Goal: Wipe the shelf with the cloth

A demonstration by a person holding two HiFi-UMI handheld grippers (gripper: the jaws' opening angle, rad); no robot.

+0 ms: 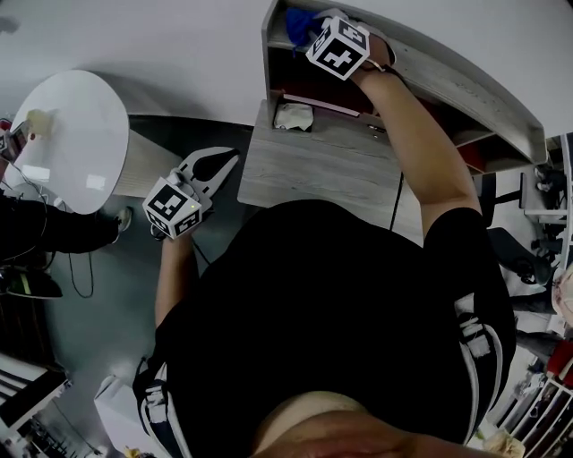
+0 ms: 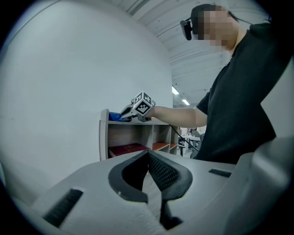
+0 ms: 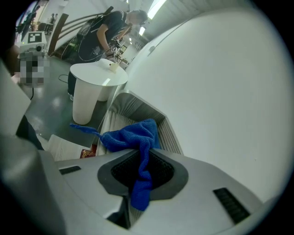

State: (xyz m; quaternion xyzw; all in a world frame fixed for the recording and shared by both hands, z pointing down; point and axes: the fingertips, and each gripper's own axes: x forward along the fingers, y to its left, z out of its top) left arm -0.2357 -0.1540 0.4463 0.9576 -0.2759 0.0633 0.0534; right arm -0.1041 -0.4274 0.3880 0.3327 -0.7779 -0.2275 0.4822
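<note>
The grey wooden shelf unit (image 1: 466,85) stands against the white wall. My right gripper (image 1: 313,29) reaches onto its top board at the left end, shut on a blue cloth (image 1: 300,25). In the right gripper view the cloth (image 3: 131,135) is bunched on the ribbed top board (image 3: 121,112) and a strip of it hangs down between the jaws of my right gripper (image 3: 140,153). My left gripper (image 1: 224,165) hangs over the floor left of the unit, shut and holding nothing. The left gripper view looks past my left gripper (image 2: 148,156) at the shelf (image 2: 138,133) and the cloth (image 2: 114,117).
A round white table (image 1: 67,134) stands left of the unit. A red book (image 1: 313,100) lies in an upper compartment and a crumpled white thing (image 1: 294,116) on the wide lower board. Cables trail on the floor at left. People work in the background of the right gripper view.
</note>
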